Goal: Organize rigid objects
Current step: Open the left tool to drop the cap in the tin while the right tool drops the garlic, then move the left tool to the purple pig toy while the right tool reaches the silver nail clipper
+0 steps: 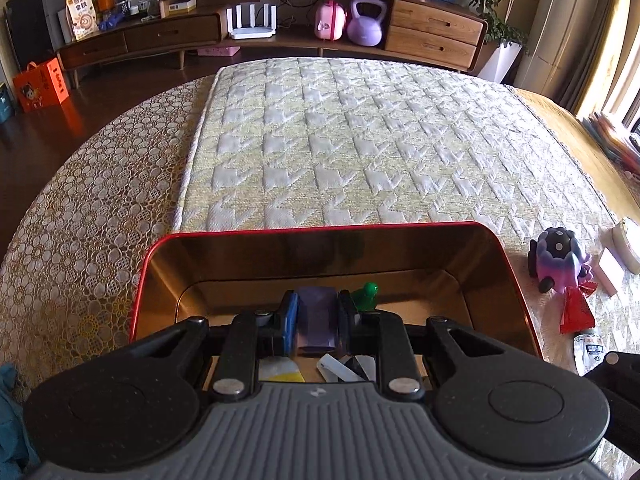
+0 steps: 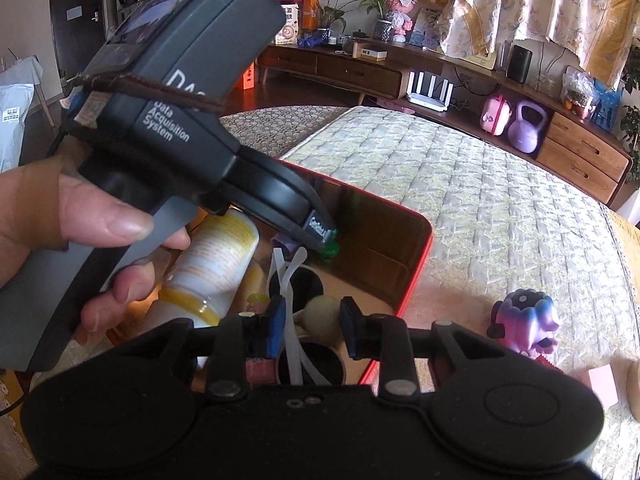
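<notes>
Left gripper (image 1: 317, 320) sits closest to the lens, fingers pinched on a small purple block (image 1: 317, 316), hanging over the inside of the red-rimmed tin (image 1: 520, 304). Right gripper (image 2: 312, 330) has its fingers spread, nothing pressed between them; a pale round ball (image 2: 322, 318) and white plastic strips (image 2: 290, 280) in the tin show through the gap. Tin already holds a yellow-capped bottle (image 2: 216, 264) and a green pawn-shaped piece (image 1: 367, 294) by the far wall. Risks, as I read it: release from this height and the block bounces on metal or knocks the pawn over; both grippers crowd the same tin, so a clash is likely if the right one dips in now. Still outside: purple toy car (image 1: 558, 260), red wrapper (image 1: 576, 312), to the tin's right. Surface is a quilted houndstooth mat (image 1: 360, 140) over a lace cloth (image 1: 88, 208). Room: wooden sideboard (image 1: 432, 32), purple kettlebell (image 1: 365, 24), curtains.
</notes>
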The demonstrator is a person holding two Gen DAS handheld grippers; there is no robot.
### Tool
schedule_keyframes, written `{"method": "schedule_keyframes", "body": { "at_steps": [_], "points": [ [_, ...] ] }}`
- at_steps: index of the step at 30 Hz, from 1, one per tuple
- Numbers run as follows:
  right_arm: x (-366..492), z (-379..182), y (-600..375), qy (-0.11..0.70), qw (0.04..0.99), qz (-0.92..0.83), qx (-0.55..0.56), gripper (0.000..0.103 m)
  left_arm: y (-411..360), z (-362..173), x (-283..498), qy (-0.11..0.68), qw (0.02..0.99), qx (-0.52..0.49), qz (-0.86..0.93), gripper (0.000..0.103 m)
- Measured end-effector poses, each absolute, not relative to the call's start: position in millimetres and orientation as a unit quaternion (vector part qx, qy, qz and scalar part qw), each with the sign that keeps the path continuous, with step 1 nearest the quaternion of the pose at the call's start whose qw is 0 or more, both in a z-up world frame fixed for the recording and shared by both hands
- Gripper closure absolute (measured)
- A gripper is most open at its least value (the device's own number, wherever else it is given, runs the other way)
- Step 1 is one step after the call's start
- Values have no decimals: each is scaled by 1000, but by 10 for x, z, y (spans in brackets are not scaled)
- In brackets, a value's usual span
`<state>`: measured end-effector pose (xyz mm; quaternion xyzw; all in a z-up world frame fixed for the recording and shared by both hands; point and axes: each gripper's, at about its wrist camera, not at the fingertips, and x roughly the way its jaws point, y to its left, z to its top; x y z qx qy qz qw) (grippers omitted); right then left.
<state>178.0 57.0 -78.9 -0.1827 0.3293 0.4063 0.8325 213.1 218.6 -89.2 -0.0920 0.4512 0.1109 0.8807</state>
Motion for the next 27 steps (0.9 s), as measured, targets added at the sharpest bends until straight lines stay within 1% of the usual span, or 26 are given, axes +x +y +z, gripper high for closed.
{"method": "schedule_keyframes", "body": {
  "at_steps": [3, 4, 5, 7, 9, 10, 11, 14, 18, 20, 23, 25, 27],
  "points": [
    [1773, -751, 519, 330, 834, 408, -172, 72, 2199, -892, 2120, 452, 879, -94, 117, 82],
    [1780, -736, 487, 329, 835, 408, -170, 71, 2199, -891, 2115, 453, 879, -92, 120, 80],
    [1776, -722, 465, 329, 835, 407, -168, 69, 2196, -890, 2110, 453, 878, -90, 123, 75],
    [1808, -692, 419, 332, 835, 409, -159, 68, 2192, -872, 2089, 451, 878, -90, 128, 71],
    [1806, -666, 376, 334, 835, 410, -149, 67, 2190, -845, 2057, 448, 880, -94, 129, 62],
    [1804, -650, 358, 335, 836, 411, -144, 67, 2187, -830, 2038, 445, 881, -97, 129, 50],
    [1801, -633, 338, 335, 836, 411, -140, 65, 2182, -811, 2014, 441, 883, -98, 128, 47],
    [1769, -577, 252, 335, 836, 415, -125, 58, 2138, -747, 1941, 434, 887, -95, 127, 43],
    [1712, -497, 171, 331, 838, 418, -117, 49, 2071, -651, 1831, 423, 893, -88, 127, 42],
    [1688, -458, 128, 330, 838, 420, -113, 47, 2042, -604, 1776, 418, 896, -87, 126, 38],
    [1623, -418, 41, 328, 840, 419, -103, 41, 1990, -525, 1677, 409, 900, -88, 124, 33],
    [1580, -377, -29, 326, 842, 420, -95, 37, 1951, -475, 1619, 403, 903, -87, 123, 33],
    [1550, -341, -101, 323, 845, 417, -88, 30, 1898, -424, 1559, 399, 905, -83, 122, 32]
  ]
}}
